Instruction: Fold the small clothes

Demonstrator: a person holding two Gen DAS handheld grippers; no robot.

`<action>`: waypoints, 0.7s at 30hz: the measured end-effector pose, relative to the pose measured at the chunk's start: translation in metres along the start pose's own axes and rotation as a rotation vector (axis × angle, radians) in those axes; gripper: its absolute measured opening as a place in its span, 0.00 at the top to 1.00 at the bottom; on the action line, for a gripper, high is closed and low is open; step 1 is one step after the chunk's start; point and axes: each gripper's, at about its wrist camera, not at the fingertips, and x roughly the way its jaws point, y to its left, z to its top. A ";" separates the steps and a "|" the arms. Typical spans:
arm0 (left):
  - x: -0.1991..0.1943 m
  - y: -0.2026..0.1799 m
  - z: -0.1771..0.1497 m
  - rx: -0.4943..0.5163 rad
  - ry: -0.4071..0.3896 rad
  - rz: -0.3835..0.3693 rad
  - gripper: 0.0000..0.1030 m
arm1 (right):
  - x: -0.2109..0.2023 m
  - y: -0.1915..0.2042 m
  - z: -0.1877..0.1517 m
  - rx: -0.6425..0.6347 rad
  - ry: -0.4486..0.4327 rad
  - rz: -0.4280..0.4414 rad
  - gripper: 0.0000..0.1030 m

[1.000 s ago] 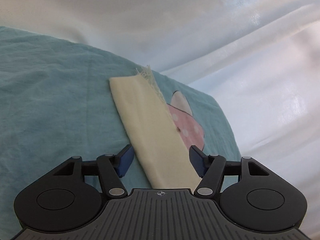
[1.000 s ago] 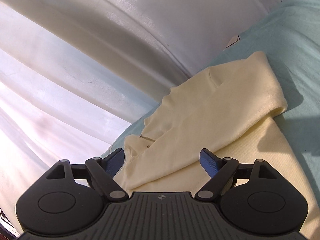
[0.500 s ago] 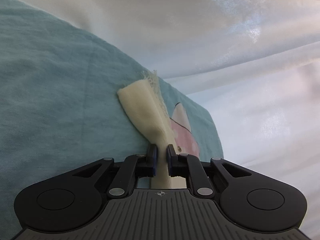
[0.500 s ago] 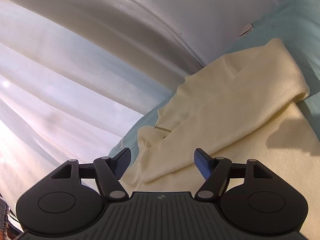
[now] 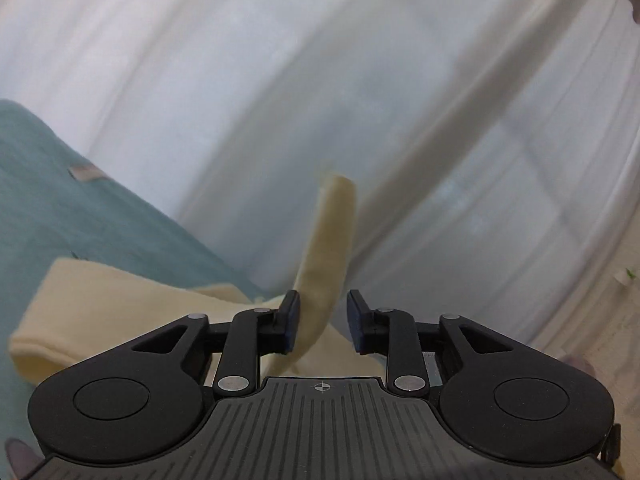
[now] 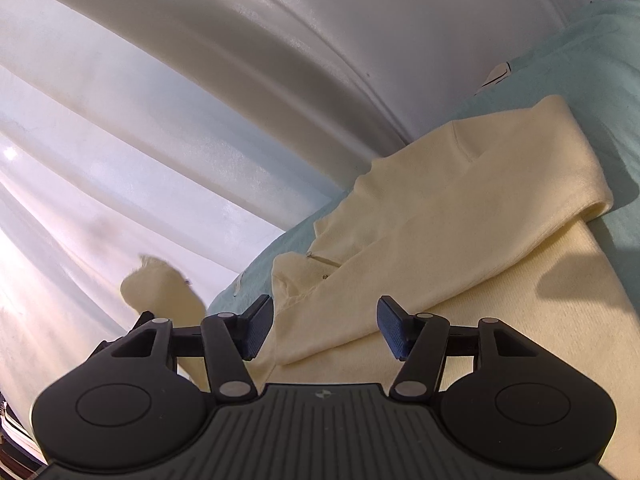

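Note:
A cream knit garment (image 6: pixel 472 216) lies on a teal cloth (image 6: pixel 600 52); one sleeve is folded across its body. My right gripper (image 6: pixel 322 330) is open just above the garment's near edge and holds nothing. In the left wrist view the other cream sleeve (image 5: pixel 328 248) stands up in the air between the fingers of my left gripper (image 5: pixel 323 326). The jaws stand apart on either side of the sleeve and do not pinch it. The same raised sleeve shows in the right wrist view (image 6: pixel 160 292), left of the right gripper. The garment's body (image 5: pixel 104 300) lies at lower left.
White curtain folds (image 6: pixel 200 100) fill the background of both views. The teal cloth (image 5: pixel 60 200) ends near the curtain. A small grey tag (image 5: pixel 84 172) sits on the teal cloth at the left.
The left gripper shut on the sleeve, lifted it and swung it towards the garment's body; its jaws now stand apart again. The right gripper stayed open and barely moved.

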 end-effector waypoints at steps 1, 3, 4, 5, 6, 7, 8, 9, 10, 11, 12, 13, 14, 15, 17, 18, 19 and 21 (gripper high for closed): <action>0.006 -0.004 -0.016 -0.023 0.035 0.004 0.57 | 0.002 0.000 0.000 -0.004 0.006 -0.003 0.43; 0.012 -0.005 -0.040 -0.034 0.092 0.062 0.58 | 0.007 -0.001 0.001 -0.007 0.030 -0.008 0.43; 0.013 -0.004 -0.051 -0.040 0.114 0.112 0.58 | 0.013 -0.002 0.001 -0.011 0.050 -0.016 0.43; 0.010 0.000 -0.057 -0.050 0.135 0.147 0.58 | 0.020 -0.003 0.001 -0.016 0.070 -0.027 0.43; 0.009 0.005 -0.062 -0.061 0.154 0.176 0.58 | 0.026 -0.004 0.002 -0.019 0.086 -0.039 0.44; 0.005 0.017 -0.064 -0.078 0.171 0.220 0.58 | 0.035 -0.005 0.002 -0.021 0.104 -0.058 0.44; 0.001 0.023 -0.067 -0.092 0.182 0.249 0.58 | 0.043 -0.007 0.003 -0.019 0.116 -0.068 0.46; -0.002 0.029 -0.068 -0.107 0.193 0.270 0.58 | 0.049 -0.009 0.005 -0.013 0.126 -0.077 0.46; -0.007 0.034 -0.067 -0.126 0.197 0.291 0.58 | 0.057 -0.012 0.006 -0.003 0.132 -0.100 0.48; -0.010 0.036 -0.066 -0.137 0.194 0.301 0.57 | 0.063 -0.014 0.008 0.000 0.132 -0.121 0.50; -0.016 0.041 -0.069 -0.149 0.185 0.314 0.57 | 0.069 -0.017 0.009 -0.002 0.133 -0.144 0.52; -0.021 0.042 -0.069 -0.157 0.181 0.322 0.56 | 0.073 -0.019 0.011 -0.002 0.131 -0.164 0.53; -0.023 0.043 -0.068 -0.163 0.177 0.328 0.55 | 0.077 -0.021 0.013 -0.004 0.132 -0.175 0.59; -0.022 0.048 -0.068 -0.170 0.174 0.335 0.54 | 0.083 -0.024 0.016 -0.008 0.140 -0.184 0.63; -0.021 0.051 -0.067 -0.179 0.175 0.344 0.54 | 0.091 -0.027 0.019 0.002 0.153 -0.200 0.72; -0.021 0.051 -0.066 -0.181 0.174 0.347 0.54 | 0.094 -0.028 0.020 0.014 0.161 -0.187 0.72; -0.021 0.051 -0.066 -0.184 0.171 0.349 0.54 | 0.099 -0.029 0.022 0.034 0.181 -0.165 0.72; -0.017 0.051 -0.065 -0.187 0.170 0.347 0.54 | 0.109 -0.028 0.022 0.056 0.218 -0.134 0.72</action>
